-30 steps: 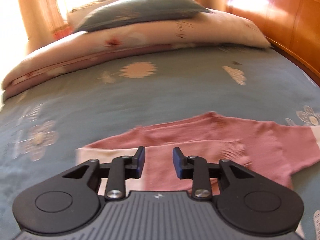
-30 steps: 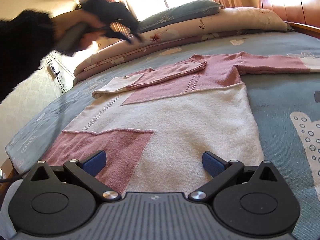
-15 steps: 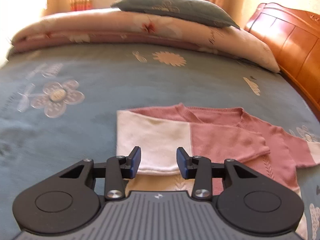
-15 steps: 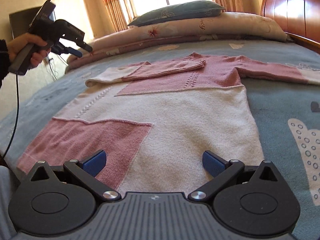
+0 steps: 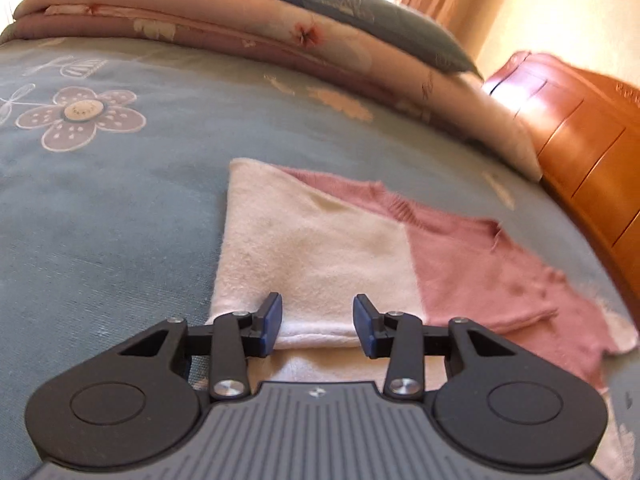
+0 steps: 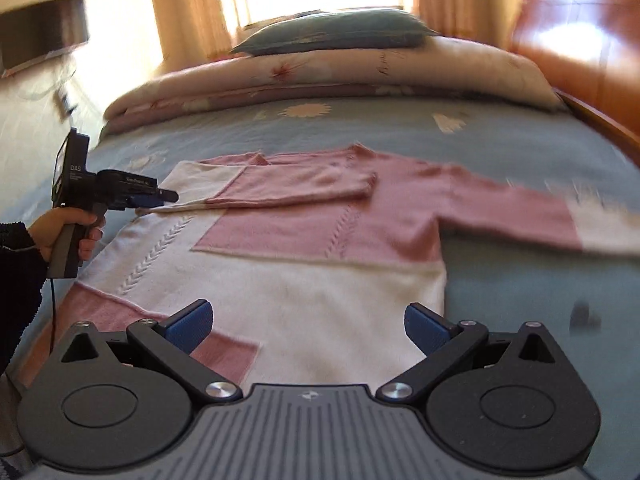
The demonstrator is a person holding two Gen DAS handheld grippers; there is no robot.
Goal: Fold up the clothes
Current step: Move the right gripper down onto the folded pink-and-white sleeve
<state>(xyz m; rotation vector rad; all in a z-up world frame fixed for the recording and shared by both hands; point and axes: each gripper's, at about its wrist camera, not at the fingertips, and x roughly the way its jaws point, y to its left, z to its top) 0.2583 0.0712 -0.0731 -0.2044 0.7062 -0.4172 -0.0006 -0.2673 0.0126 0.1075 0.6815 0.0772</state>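
A pink and cream knit sweater [image 6: 320, 280] lies flat on the bed, front side up. Its left sleeve [image 6: 296, 184] is folded across the chest, and the other sleeve [image 6: 520, 212] stretches out to the right. My left gripper [image 5: 318, 322] hovers low over the cream cuff end [image 5: 304, 248] of the folded sleeve. Its jaws stand partly open, the cuff's edge lies in the gap, and the pads do not press it. In the right wrist view the left gripper [image 6: 170, 196] points at that cuff from the left. My right gripper [image 6: 306, 320] is wide open above the sweater's lower body, holding nothing.
The blue flowered bedsheet [image 5: 100, 220] surrounds the sweater. A folded quilt [image 5: 280, 40] with a grey-blue pillow [image 6: 336, 32] lies along the far side. A wooden headboard [image 5: 580, 152] stands on the right. A hand [image 6: 68, 228] in a dark sleeve holds the left gripper.
The left gripper came down from above the bed to the cream cuff, its jaws a little wider. The right gripper rose and tipped, so more of the bed shows.
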